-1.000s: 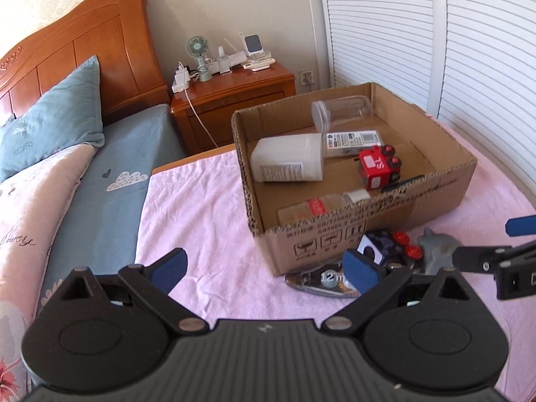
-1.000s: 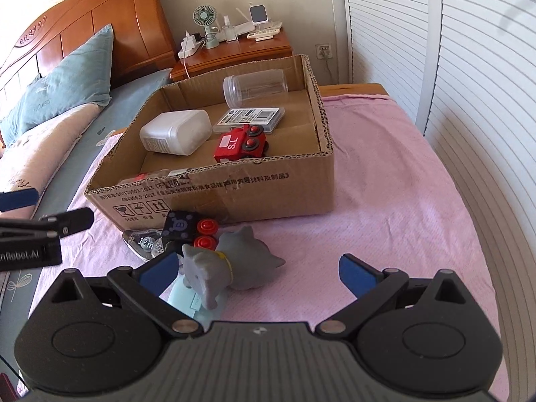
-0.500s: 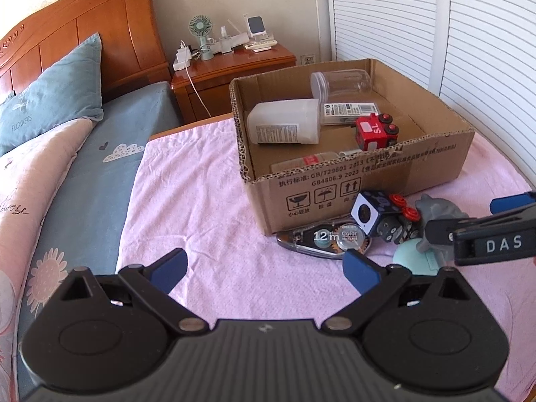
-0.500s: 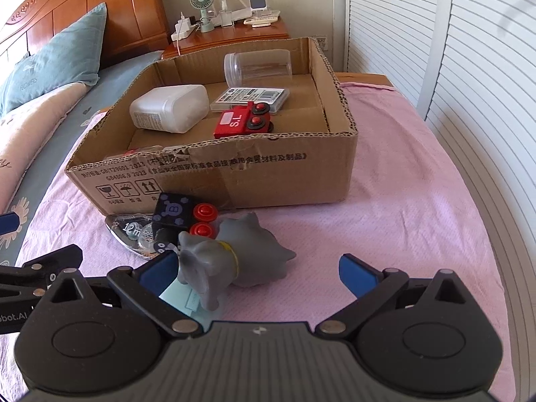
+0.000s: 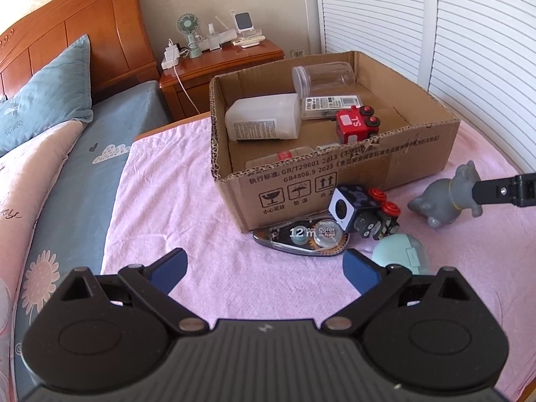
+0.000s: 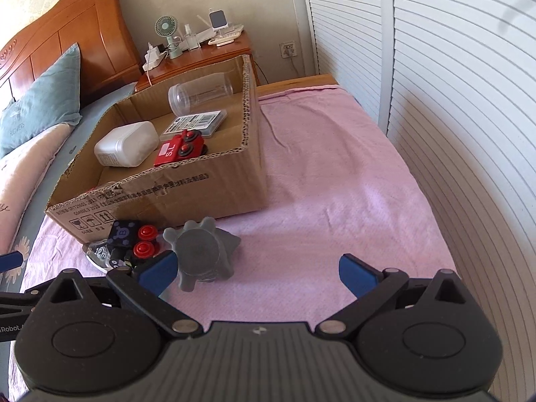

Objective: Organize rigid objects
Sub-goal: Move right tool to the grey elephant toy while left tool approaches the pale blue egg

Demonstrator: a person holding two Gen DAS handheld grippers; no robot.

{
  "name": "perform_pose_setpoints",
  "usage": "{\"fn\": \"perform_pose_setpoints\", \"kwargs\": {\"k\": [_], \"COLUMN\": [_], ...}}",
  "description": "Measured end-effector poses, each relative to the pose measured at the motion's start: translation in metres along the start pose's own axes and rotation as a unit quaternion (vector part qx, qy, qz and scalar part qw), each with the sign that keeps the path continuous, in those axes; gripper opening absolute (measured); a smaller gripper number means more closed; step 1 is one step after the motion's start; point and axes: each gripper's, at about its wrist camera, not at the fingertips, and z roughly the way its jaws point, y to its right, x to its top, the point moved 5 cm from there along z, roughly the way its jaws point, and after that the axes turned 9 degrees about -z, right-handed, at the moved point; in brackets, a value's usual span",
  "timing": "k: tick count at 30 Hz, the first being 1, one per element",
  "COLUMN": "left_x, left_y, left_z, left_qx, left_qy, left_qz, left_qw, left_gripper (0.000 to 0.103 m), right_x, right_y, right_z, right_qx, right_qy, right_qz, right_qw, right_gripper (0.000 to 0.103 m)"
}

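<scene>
Grey rubber elephant toy [image 6: 201, 254] now tipped over, base facing right gripper [image 6: 256, 273], on pink bed cover before cardboard box [image 6: 207, 194]. Both jaws spread wide, empty; left gripper [image 5: 264, 269] idle. Grasp pending.

1. The cardboard box [image 5: 351, 181] is brown with black printed text and symbols
2. The toy train [image 5: 356, 124] inside it is red with white letters and red wheels
3. The bottle [image 5: 264, 122] is milky white; the jar [image 5: 323, 75] is clear
4. The elephant figure [image 5: 445, 201] is grey with a thin yellow collar
5. The toy cube car [image 5: 363, 209] is black with a white face and red wheels
6. The round case [image 5: 402, 256] is pale mint green
7. The blanket [image 6: 335, 184] is pink; the bedsheet [image 5: 77, 181] is blue-grey with white clouds and flowers
8. Each tool, left [image 5: 264, 268] and right [image 6: 256, 269], is black with blue pads
</scene>
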Motion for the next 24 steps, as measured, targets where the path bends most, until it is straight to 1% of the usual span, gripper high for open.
{"fn": "perform_pose_setpoints", "kwargs": {"k": [2, 7, 10, 12, 14, 17, 21, 24], "left_x": [0.000, 0.000, -0.001, 0.000, 0.000, -0.001, -0.003, -0.007], "left_y": [0.001, 0.004, 0.005, 0.005, 0.006, 0.008, 0.013, 0.021], "left_z": [-0.001, -0.002, -0.002, -0.002, -0.002, -0.002, -0.003, -0.002], "left_qx": [-0.002, -0.002, -0.005, -0.010, -0.017, -0.029, -0.048, -0.072], "left_qy": [0.000, 0.000, 0.000, -0.002, -0.005, -0.011, -0.018, -0.032], "left_qz": [0.002, 0.006, 0.008, 0.009, 0.010, 0.014, 0.016, 0.015], "left_qw": [1.0000, 1.0000, 1.0000, 0.9999, 0.9998, 0.9994, 0.9986, 0.9968], "left_gripper": [0.099, 0.099, 0.099, 0.099, 0.099, 0.099, 0.099, 0.099], "right_x": [-0.002, -0.007, -0.010, -0.012, -0.015, -0.024, -0.040, -0.048], "right_y": [0.008, 0.031, 0.039, 0.037, 0.029, 0.009, -0.012, -0.017], "right_z": [-0.003, -0.009, -0.014, -0.018, -0.019, -0.014, 0.004, 0.018], "right_qx": [-0.013, -0.061, -0.069, -0.064, -0.053, -0.042, -0.047, -0.051], "right_qy": [0.003, 0.003, 0.007, 0.011, 0.012, 0.005, -0.010, -0.024], "right_qz": [0.001, 0.008, 0.009, 0.001, -0.017, -0.066, -0.130, -0.147], "right_qw": [1.000, 0.998, 0.998, 0.998, 0.998, 0.997, 0.990, 0.988], "right_gripper": [0.103, 0.103, 0.103, 0.103, 0.103, 0.103, 0.103, 0.103]}}
